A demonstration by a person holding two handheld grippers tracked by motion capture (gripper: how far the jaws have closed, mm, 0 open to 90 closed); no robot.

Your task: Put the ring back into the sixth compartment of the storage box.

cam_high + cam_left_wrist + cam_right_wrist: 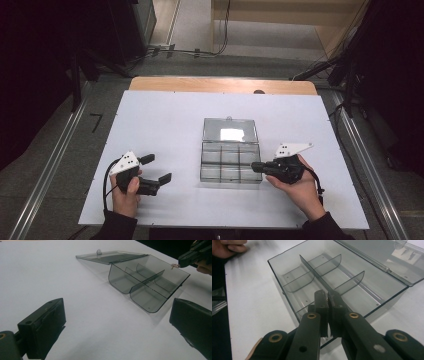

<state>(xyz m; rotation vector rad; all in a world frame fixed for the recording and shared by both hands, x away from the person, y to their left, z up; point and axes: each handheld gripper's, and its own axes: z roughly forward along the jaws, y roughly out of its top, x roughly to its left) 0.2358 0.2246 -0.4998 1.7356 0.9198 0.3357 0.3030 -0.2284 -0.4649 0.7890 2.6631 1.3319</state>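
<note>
the right gripper [256, 165] is clenched, jaws pressed nearly together over the right edge of the clear compartment box [230, 165]. in the left gripper view a small pale metallic item [175, 265] shows at its tip; what it is cannot be told at this size. the right gripper view shows the jaw tips above the long central divider [317, 275], over the near right compartments. the left gripper [156, 168] is released, jaws wide apart with nothing between them, resting on the sheet well to the left of the box.

the box sits at the middle of the surface, its hinged lid [230, 130] laid flat open on the far side, all compartments bare.

risks, as a judgement:
- the item is tiny and pinched at the very tip. a slight relaxing of the jaws could drop it onto the divider, from which it may bounce into the wrong compartment or out onto the sheet.
- the jaw tips are close to the thin divider and side wall. a downward contact could push the light, unheld box sideways, since the left gripper does not steady it.

the surface is a white sheet [165, 130] over a wooden table [220, 85]. around it lie grey floor, metal rails [45, 175] on both sides, trailing cables [195, 51] at the far side and dark equipment.
</note>
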